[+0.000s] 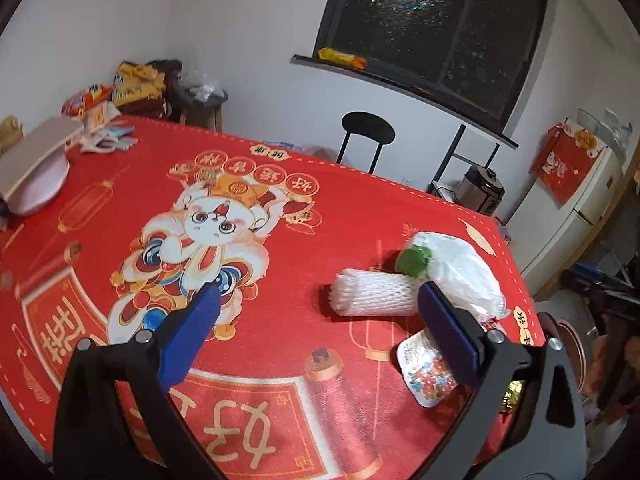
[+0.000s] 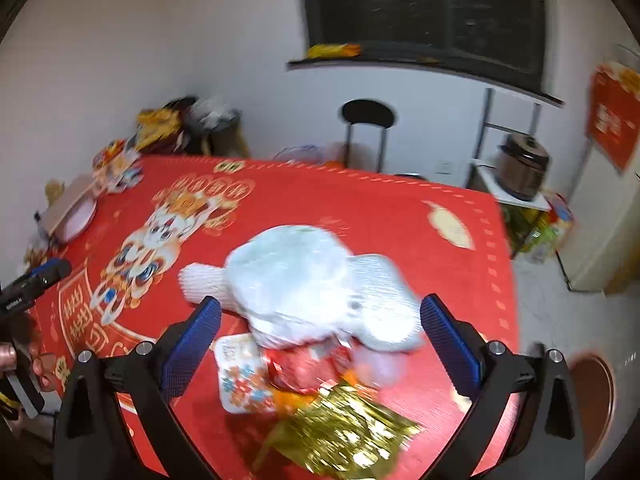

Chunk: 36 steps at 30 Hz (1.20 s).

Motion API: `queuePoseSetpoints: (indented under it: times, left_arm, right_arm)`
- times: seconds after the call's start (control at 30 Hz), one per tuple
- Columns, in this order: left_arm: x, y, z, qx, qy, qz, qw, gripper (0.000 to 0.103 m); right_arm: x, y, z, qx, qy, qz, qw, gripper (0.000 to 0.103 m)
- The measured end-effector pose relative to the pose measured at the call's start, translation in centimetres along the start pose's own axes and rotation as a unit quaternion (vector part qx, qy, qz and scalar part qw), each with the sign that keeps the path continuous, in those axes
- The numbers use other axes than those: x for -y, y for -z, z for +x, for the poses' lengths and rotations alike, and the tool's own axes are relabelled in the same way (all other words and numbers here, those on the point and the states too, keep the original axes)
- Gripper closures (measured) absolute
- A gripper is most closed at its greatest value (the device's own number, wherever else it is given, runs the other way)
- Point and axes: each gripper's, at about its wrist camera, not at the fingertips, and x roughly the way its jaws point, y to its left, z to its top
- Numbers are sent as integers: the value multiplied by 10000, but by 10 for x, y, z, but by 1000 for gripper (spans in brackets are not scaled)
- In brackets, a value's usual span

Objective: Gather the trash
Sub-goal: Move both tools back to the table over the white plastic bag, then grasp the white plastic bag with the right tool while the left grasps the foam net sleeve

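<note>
A pile of trash lies on the red tablecloth (image 1: 320,208). In the left wrist view I see a white foam net sleeve (image 1: 376,294), a white plastic bag (image 1: 460,268) with something green in it, and a flowered wrapper (image 1: 426,368). My left gripper (image 1: 320,300) is open and empty, left of the pile. In the right wrist view the white bag (image 2: 304,280), the foam sleeve (image 2: 200,282), the flowered wrapper (image 2: 242,380), a red wrapper (image 2: 308,370) and a gold foil wrapper (image 2: 348,432) lie between my fingers. My right gripper (image 2: 320,312) is open above them.
A pink bowl with a board on it (image 1: 32,176) and snack packets (image 1: 100,100) sit at the table's far left. A black stool (image 1: 366,136), a rice cooker (image 1: 482,190) and a white fridge (image 1: 580,208) stand beyond the table. The left gripper (image 2: 36,280) shows at the left edge.
</note>
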Motion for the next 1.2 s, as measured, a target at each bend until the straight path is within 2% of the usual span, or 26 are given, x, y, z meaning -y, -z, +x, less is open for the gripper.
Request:
queuePoseSetpoints:
  times: [0.1,0.27,0.43,0.57,0.63,0.7,0.73,0.8,0.87,1.0,1.2]
  left_arm:
    - [-10,1,12,-119,19,-58,9999,6]
    - [-29,4,32,-320,46,-148,9994,6]
    - [-39,8,44,-482,62,-156,9987,6]
    - [-44,11,50,-588,91,-187,9981,6]
    - [-45,11,52,-616,126,-204,9978,6]
    - [-45,11,54,-631,167,-207,9977,6]
    - [-44,11,55,-647,203,-198,9975,6]
    - [-41,11,58,-684,260,-152,9972,7]
    - [-36,12,60,-715,310,-84,9969,7]
    - [-26,15,63,-778,435,56,9960,7]
    - [-8,19,69,-933,612,306,9933,7]
  right_arm:
    - [-23,-10,38,-180,52,-290,9994,5]
    - [-43,-13,91,-469,295,-433,9975,5]
    - [-49,-8,127,-821,494,-452,9944,5]
    - [-38,-1,143,-1086,552,-149,9924,6]
    - [-32,0,144,-1122,368,79,9930,20]
    - [-27,1,139,-1143,151,294,9929,46]
    - [-26,1,135,-1105,75,337,9933,52]
    - [-26,2,126,-1046,20,353,9939,74]
    - [-24,4,116,-958,-85,470,9943,85]
    - [-21,6,86,-597,-271,766,9949,92]
    - [-9,6,39,-61,-344,1083,9935,94]
